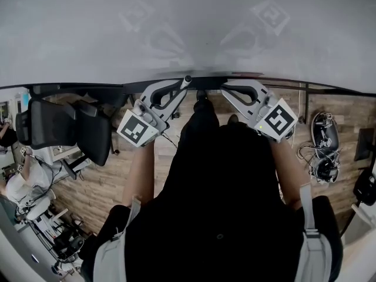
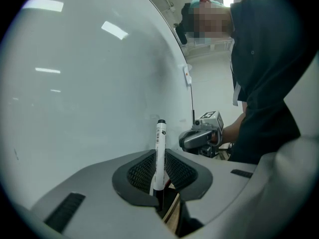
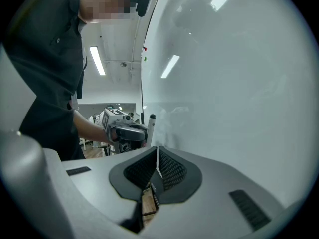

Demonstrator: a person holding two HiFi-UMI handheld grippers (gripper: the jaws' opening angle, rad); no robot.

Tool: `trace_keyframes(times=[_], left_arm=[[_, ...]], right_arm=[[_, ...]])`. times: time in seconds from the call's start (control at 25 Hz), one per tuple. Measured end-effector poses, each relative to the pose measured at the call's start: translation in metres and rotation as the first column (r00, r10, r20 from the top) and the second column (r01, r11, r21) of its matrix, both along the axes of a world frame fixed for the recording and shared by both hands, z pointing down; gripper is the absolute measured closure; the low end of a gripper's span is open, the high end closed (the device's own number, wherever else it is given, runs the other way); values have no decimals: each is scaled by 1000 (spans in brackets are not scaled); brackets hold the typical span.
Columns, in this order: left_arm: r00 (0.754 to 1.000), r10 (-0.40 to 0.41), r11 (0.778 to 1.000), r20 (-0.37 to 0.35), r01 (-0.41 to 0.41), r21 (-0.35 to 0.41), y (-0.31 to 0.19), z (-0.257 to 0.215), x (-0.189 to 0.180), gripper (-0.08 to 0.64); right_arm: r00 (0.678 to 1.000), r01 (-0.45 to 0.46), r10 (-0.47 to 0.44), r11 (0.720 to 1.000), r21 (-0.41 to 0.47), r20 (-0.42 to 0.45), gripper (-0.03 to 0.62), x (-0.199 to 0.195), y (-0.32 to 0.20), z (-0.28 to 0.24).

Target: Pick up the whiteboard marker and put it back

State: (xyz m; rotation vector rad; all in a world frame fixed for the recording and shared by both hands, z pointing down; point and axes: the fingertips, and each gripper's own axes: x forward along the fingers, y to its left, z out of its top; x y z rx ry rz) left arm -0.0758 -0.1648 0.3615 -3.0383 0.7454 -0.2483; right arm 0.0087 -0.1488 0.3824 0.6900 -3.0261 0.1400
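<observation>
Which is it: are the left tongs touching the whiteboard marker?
Touching. The left gripper view shows the whiteboard marker standing upright, pinched between the dark ribbed pads of the left tongs.

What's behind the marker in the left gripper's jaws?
The whiteboard stands right behind the whiteboard marker, its glossy surface showing light reflections. The marker's lower end is covered by the jaws, so what lies behind that part cannot be seen.

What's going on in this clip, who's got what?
A person stands right up against a whiteboard with a gripper in each hand. The left gripper has its jaws shut on the whiteboard marker and holds it upright close to the board. The right gripper is beside it, jaws together with nothing between them. The marker is not yet put back.
</observation>
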Motion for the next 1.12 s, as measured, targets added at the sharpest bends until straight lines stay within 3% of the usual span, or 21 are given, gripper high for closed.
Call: trace_keyframes(times=[0.16,0.32,0.44,0.8,1.12], left_arm=[[990,22,999,143,-29,43,0,19,4,491],[944,48,995,328,-73,65,0,45,6,491],[929,45,995,367,-73,62,-1,61,9,491],[850,76,990,521,-127,62,-6,91,11,491],[743,95,988,662,-152,29,-9,124,3,491]], right_arm=[[1000,-4,4,1000,-8,-4,571,1,0,2],[1000,-5,5,1000,-10,-16,571,2,-1,5],[1000,-4,4,1000,-12,-23,571,3,-2,7],[1000,-8,7,1000,-24,-30,571,5,-4,10],[999,-10,8,999,-39,-50,571,6,-4,15]])
